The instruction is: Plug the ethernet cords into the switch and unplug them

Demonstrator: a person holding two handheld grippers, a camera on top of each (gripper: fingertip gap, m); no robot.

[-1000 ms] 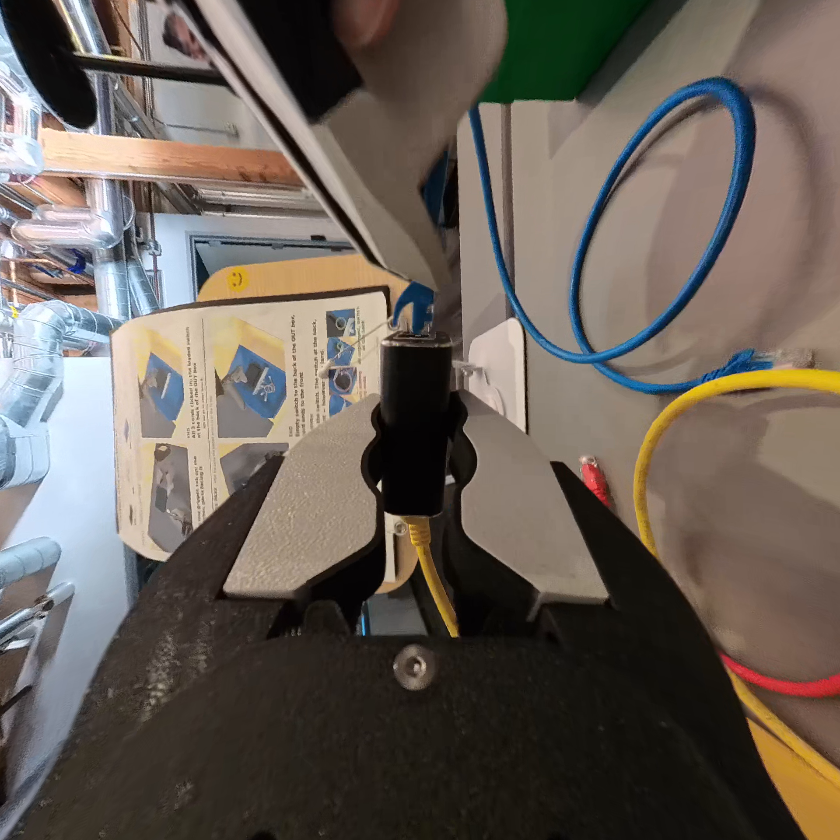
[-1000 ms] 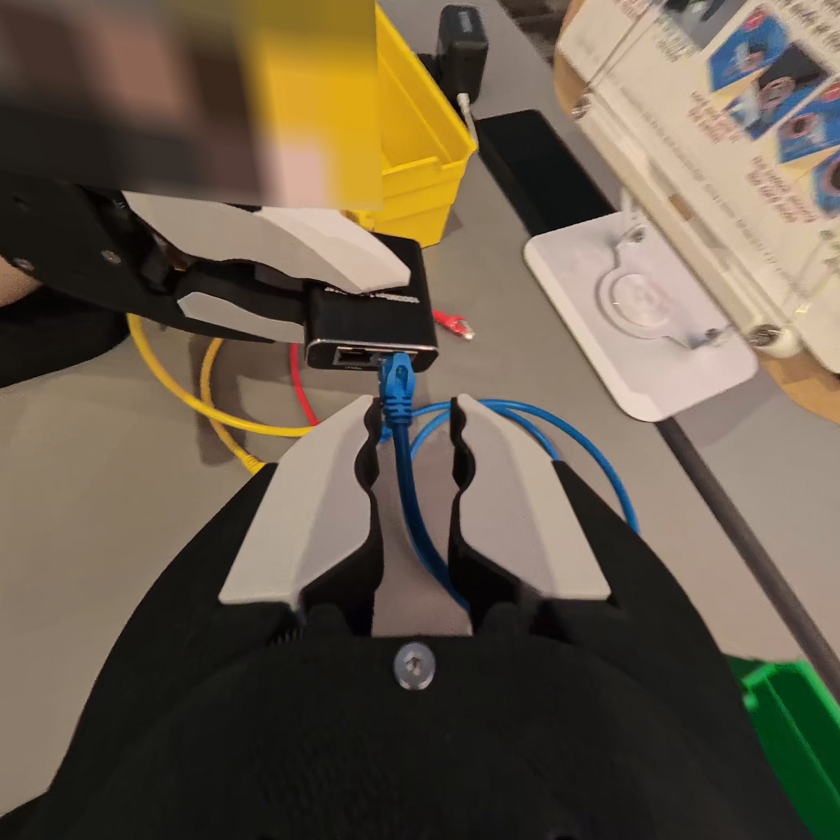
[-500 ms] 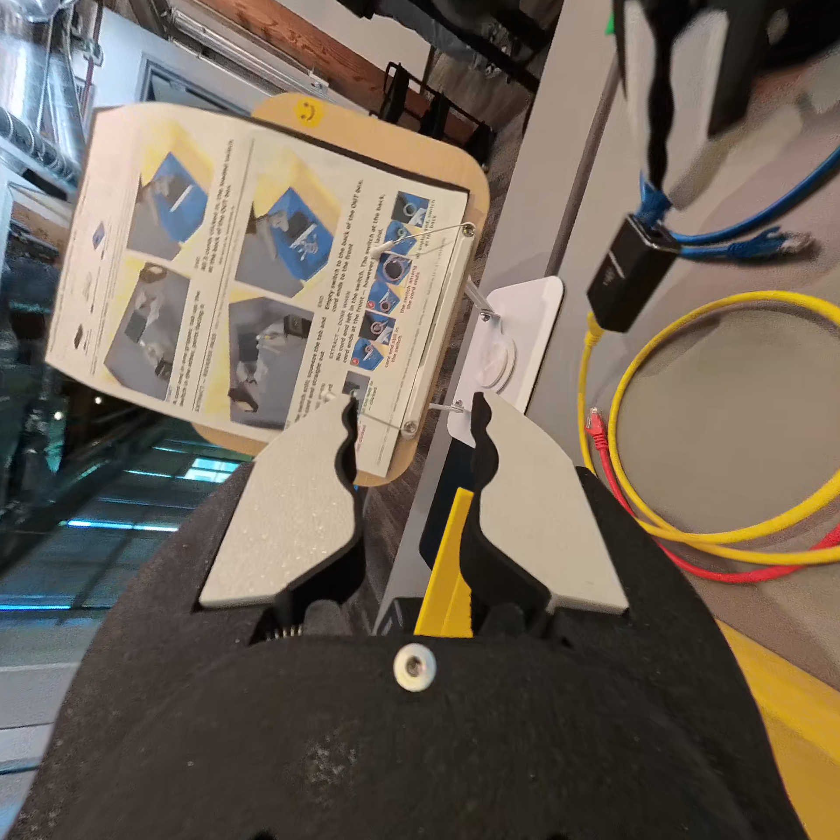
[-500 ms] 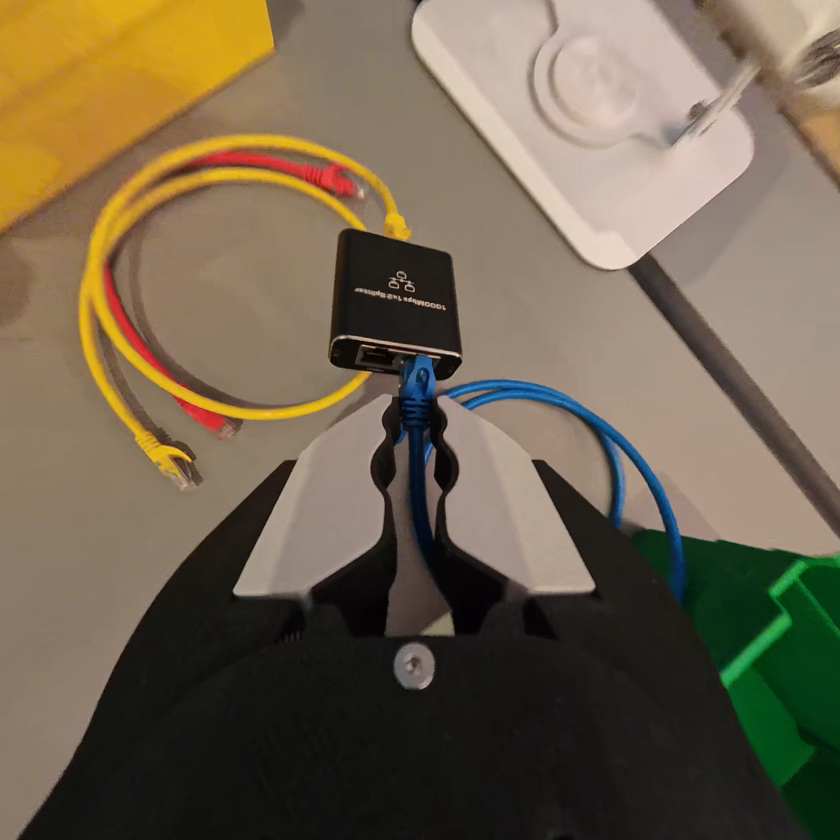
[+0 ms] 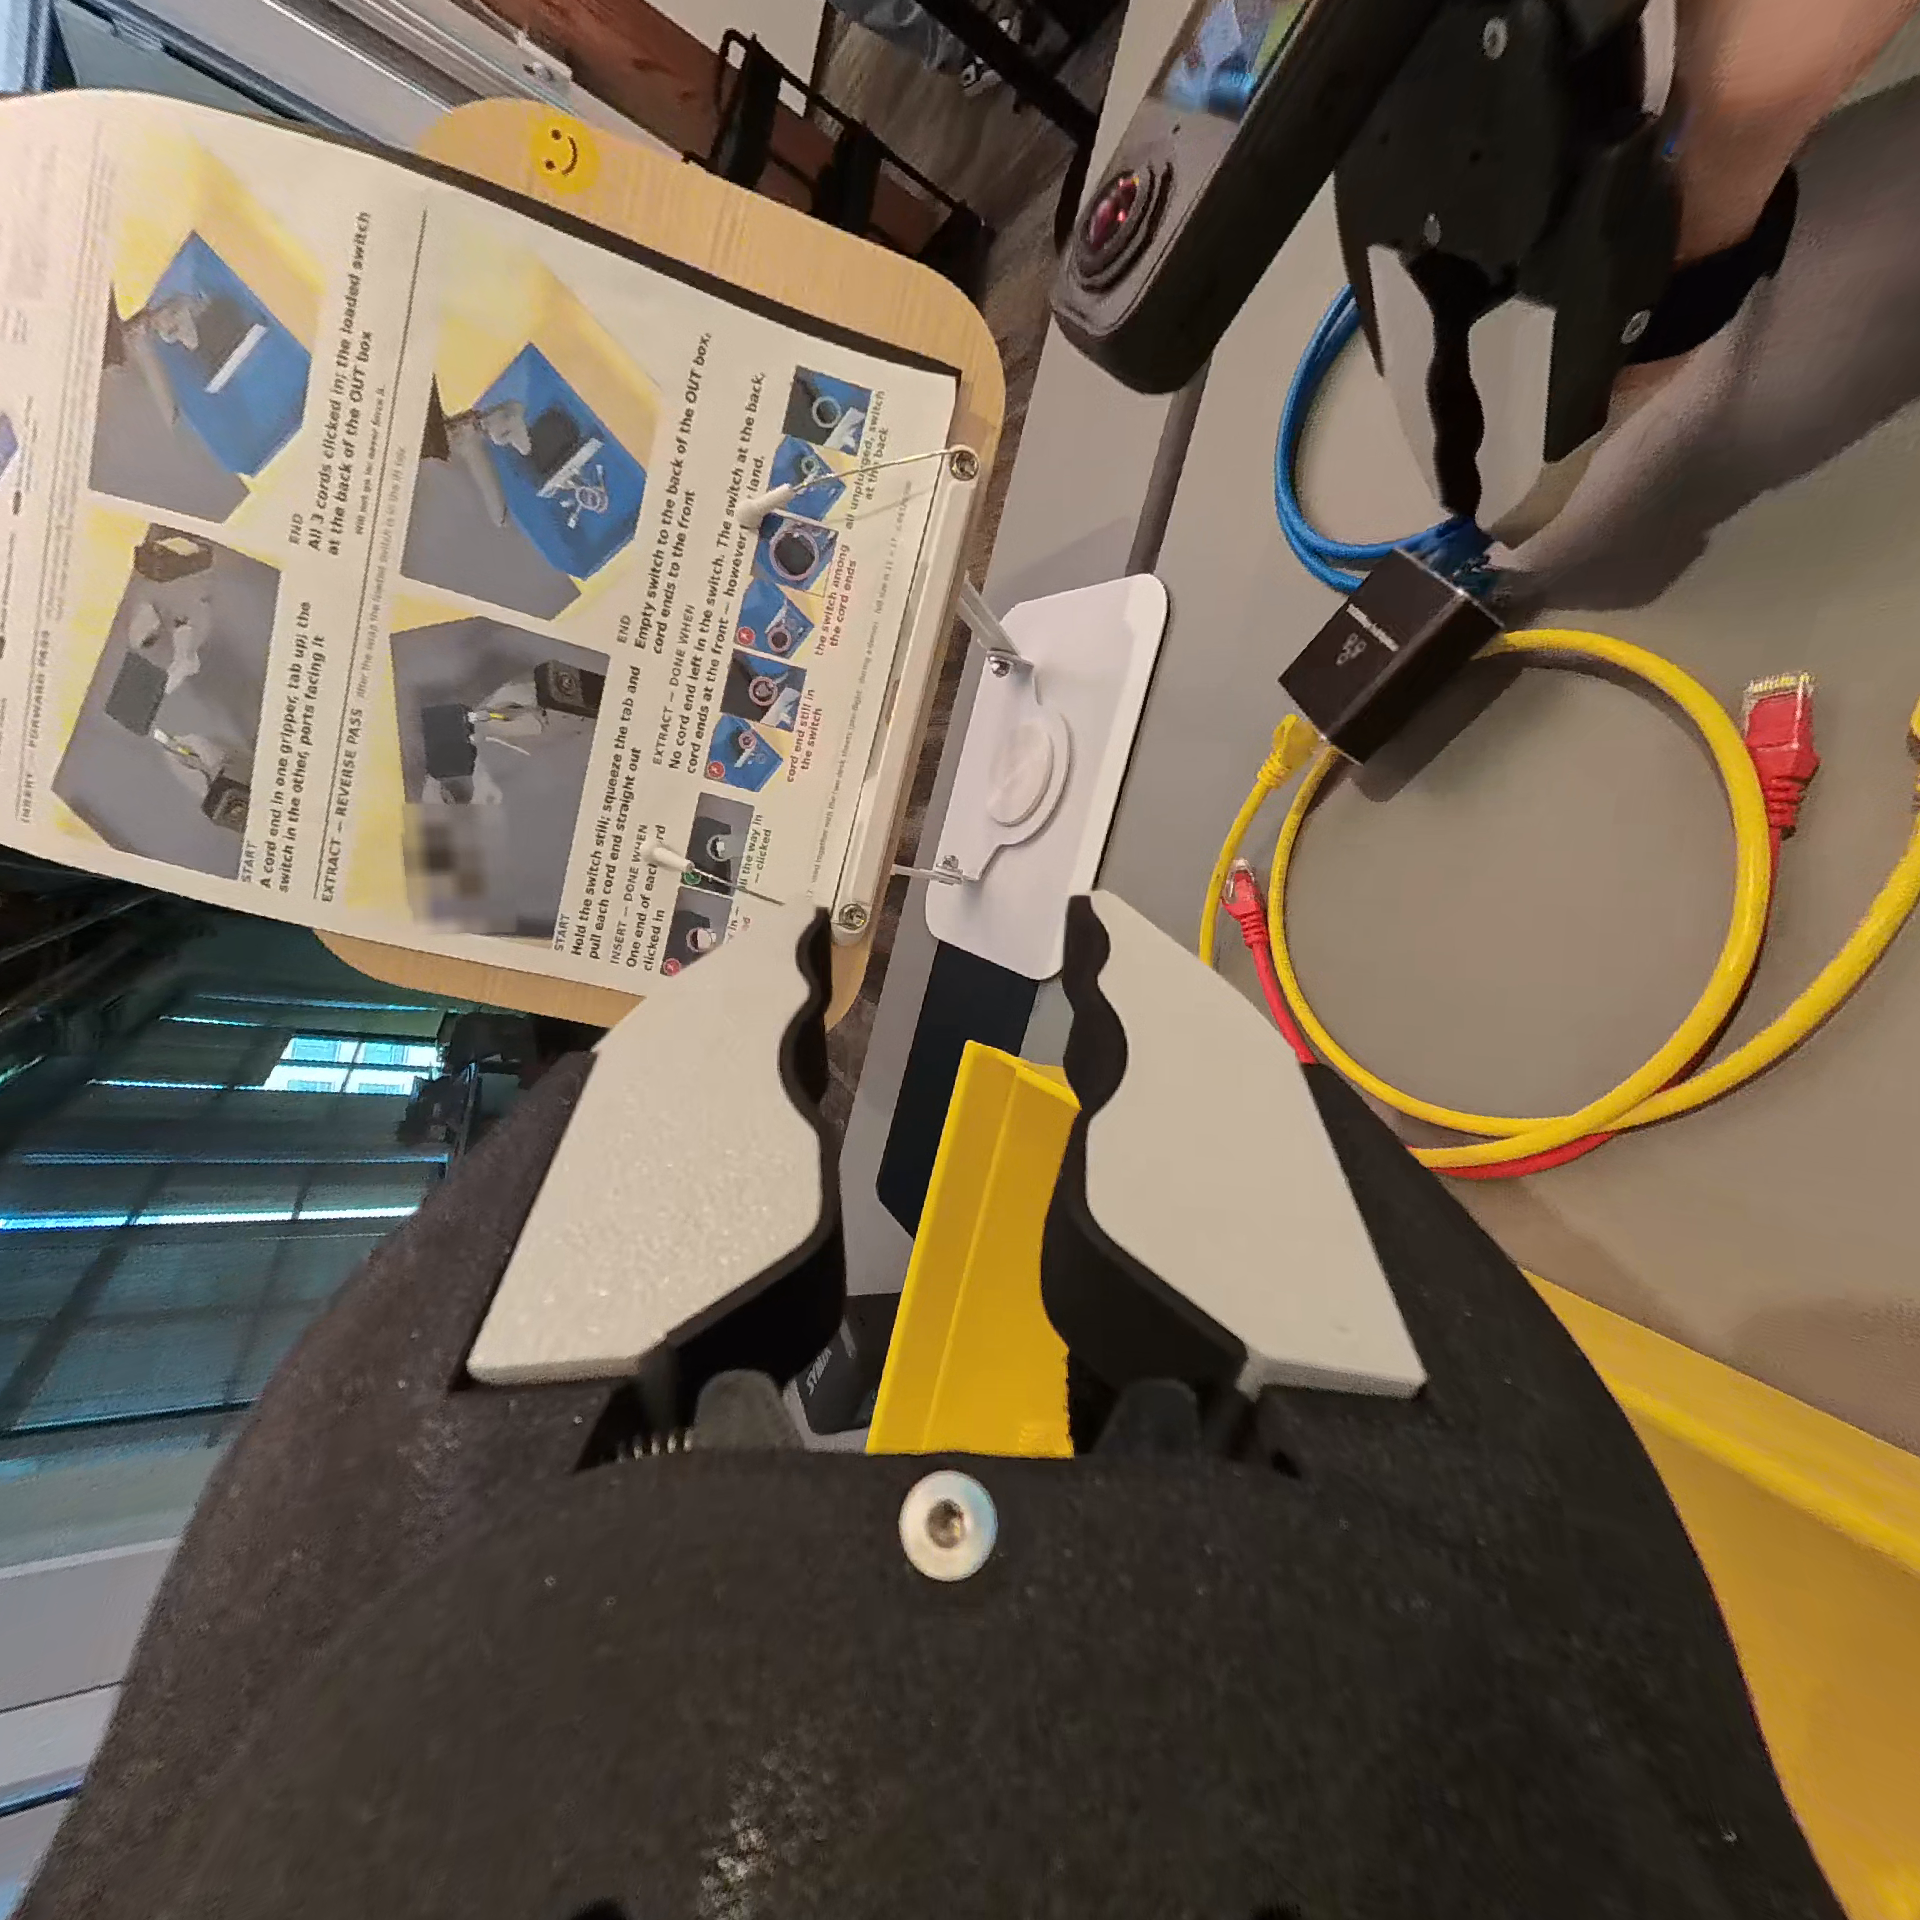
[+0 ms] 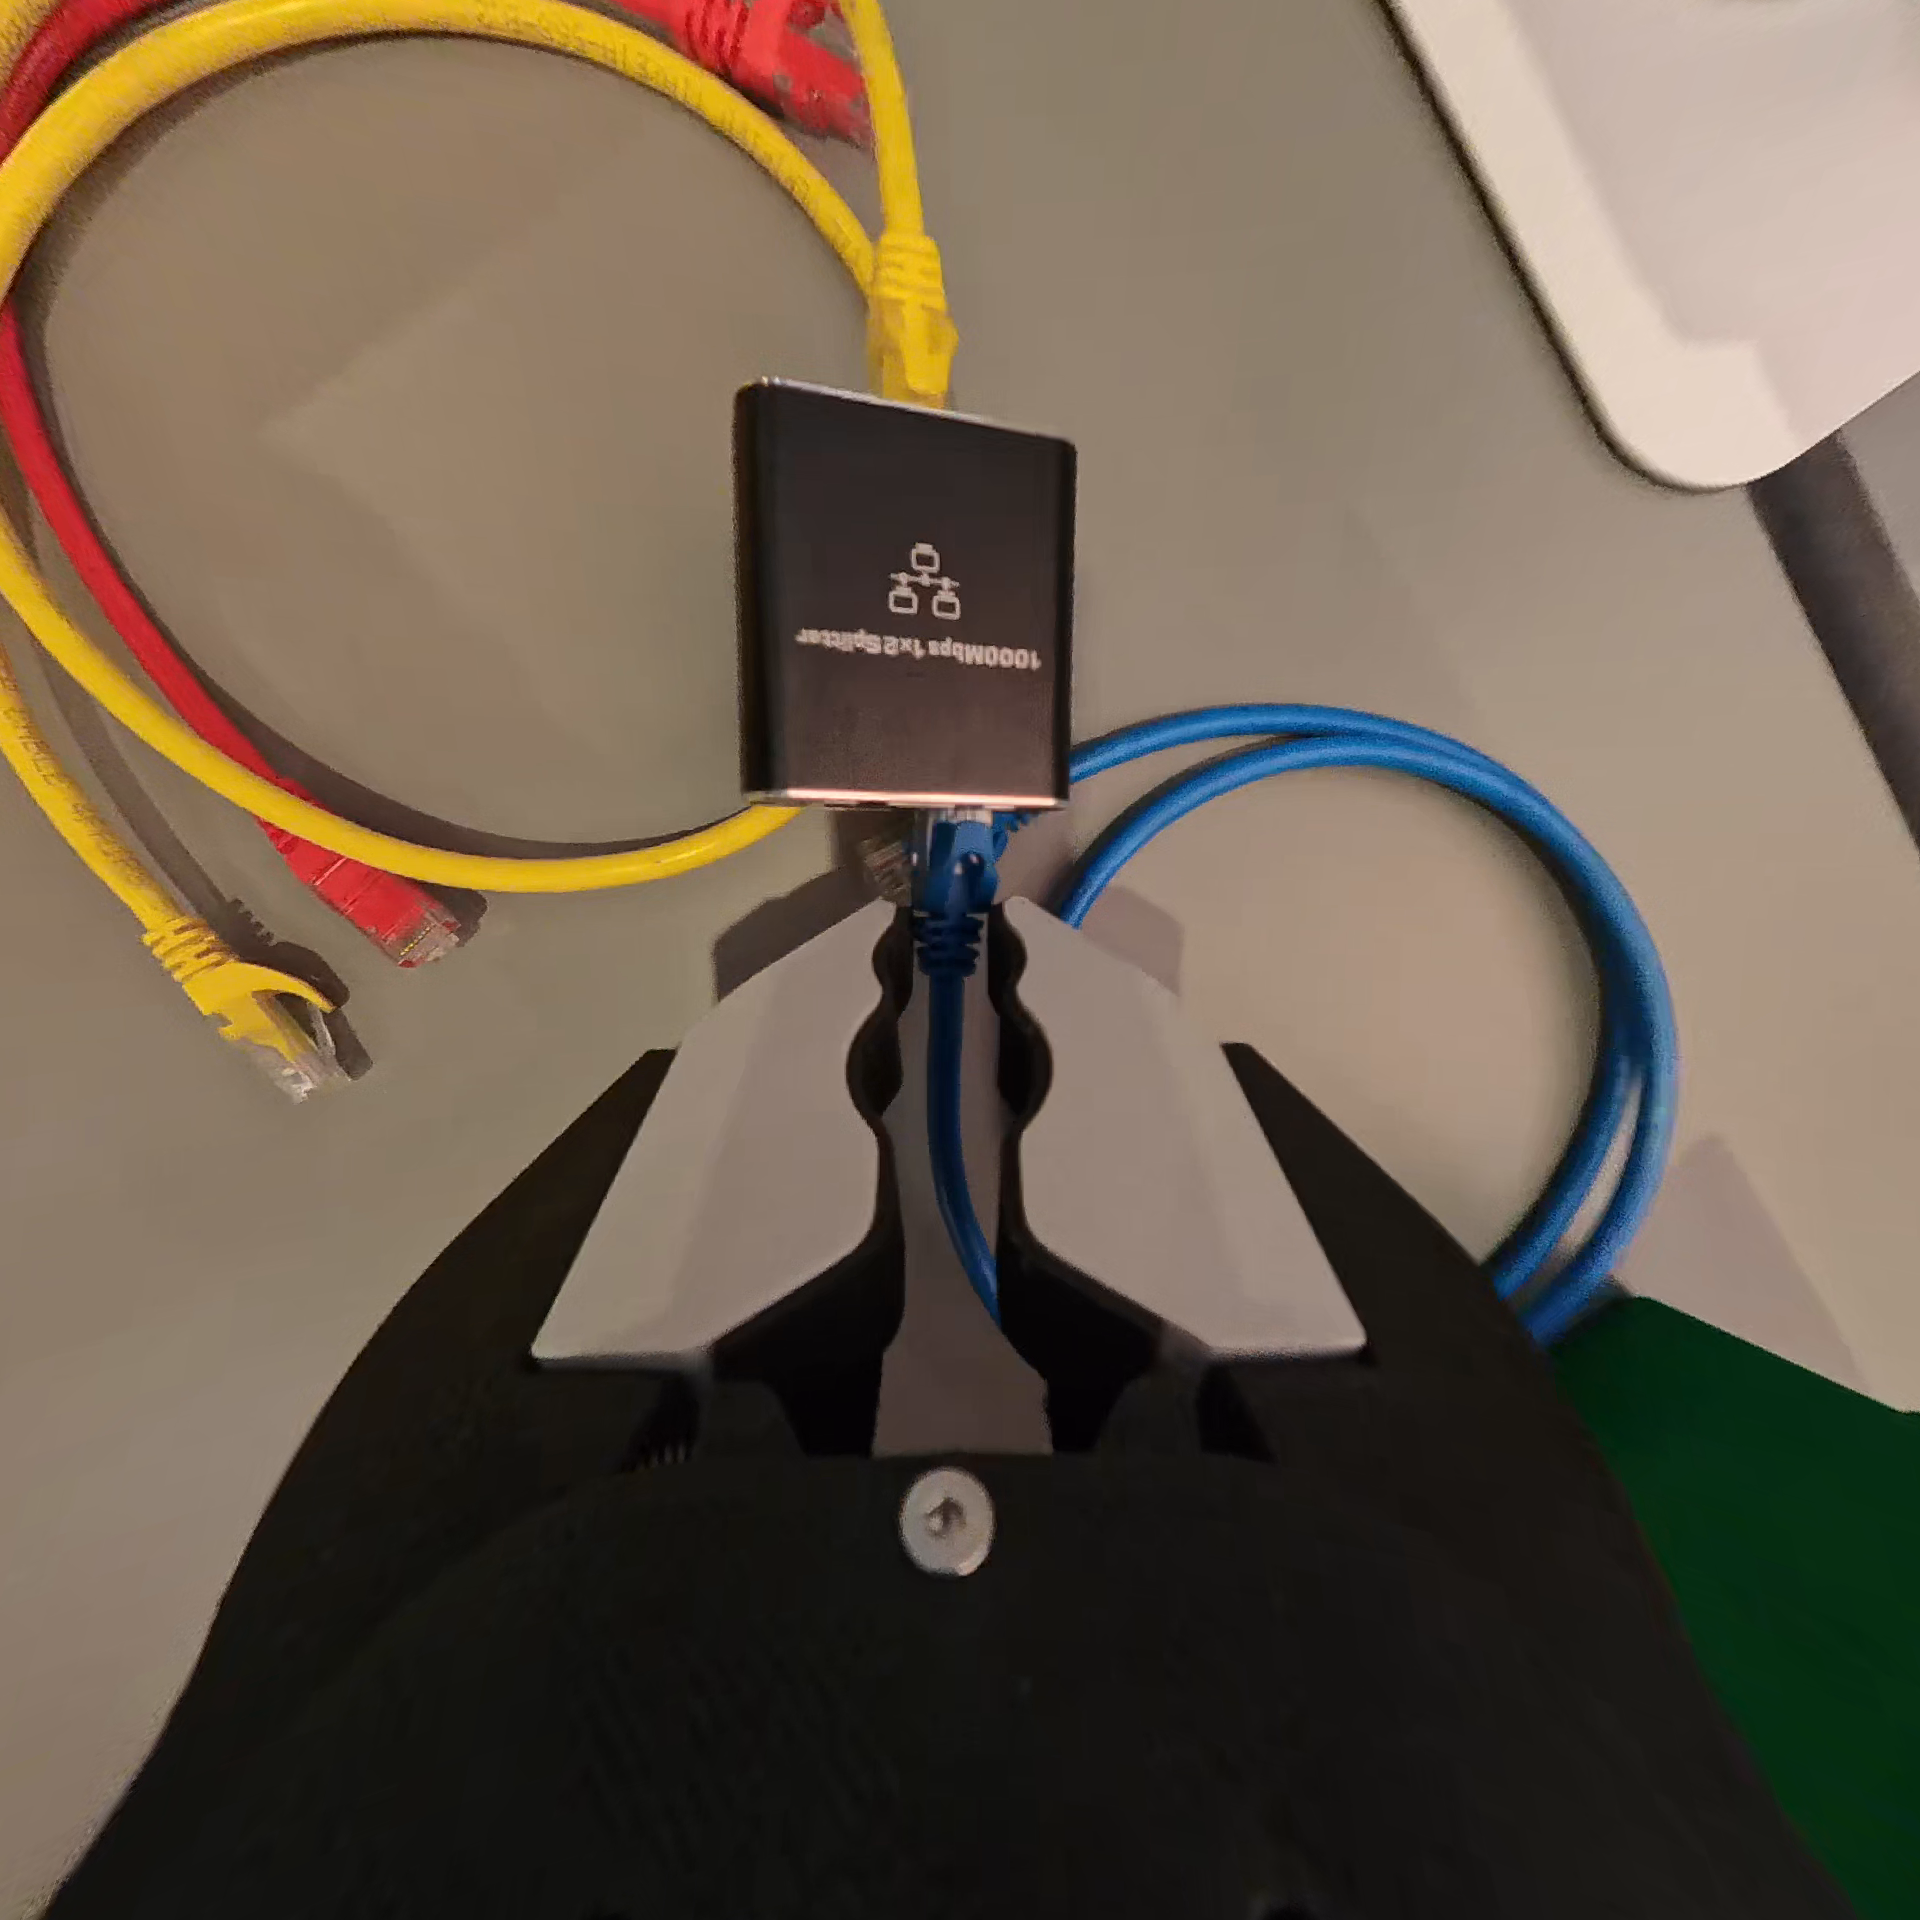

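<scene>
Grey tabletop [image 6: 520, 520] lies under both my tongs, with cords spread across it. My right tongs [image 6: 951, 940] are clamped on the blue cord [image 6: 956, 1143] just behind its plug [image 6: 961, 862], both pads pressing the ribbed boot, and that plug sits in the near face of the black switch [image 6: 904, 592]. The switch lies flat on the table straight ahead of those fingertips. The blue cord runs back between the fingers and loops round to the right [image 6: 1621, 987]. On the switch's far face a yellow cord [image 6: 909, 312] is plugged in; it curls left in a wide loop, and its free end [image 6: 255, 1023] rests on the table. A red cord [image 6: 83, 582] lies inside that loop, both ends loose. Beyond, at the upper right, is a white stand base [image 6: 1662, 208], and a green bin [image 6: 1745, 1455] sits at my lower right.

My left tongs [image 5: 945, 925] hang well apart from the switch [image 5: 1387, 665], fingers spread with nothing between the pads. Past them stands an instruction sheet on a wooden board [image 5: 468, 520], and a yellow bin [image 5: 987, 1247] edge shows behind the gap.
</scene>
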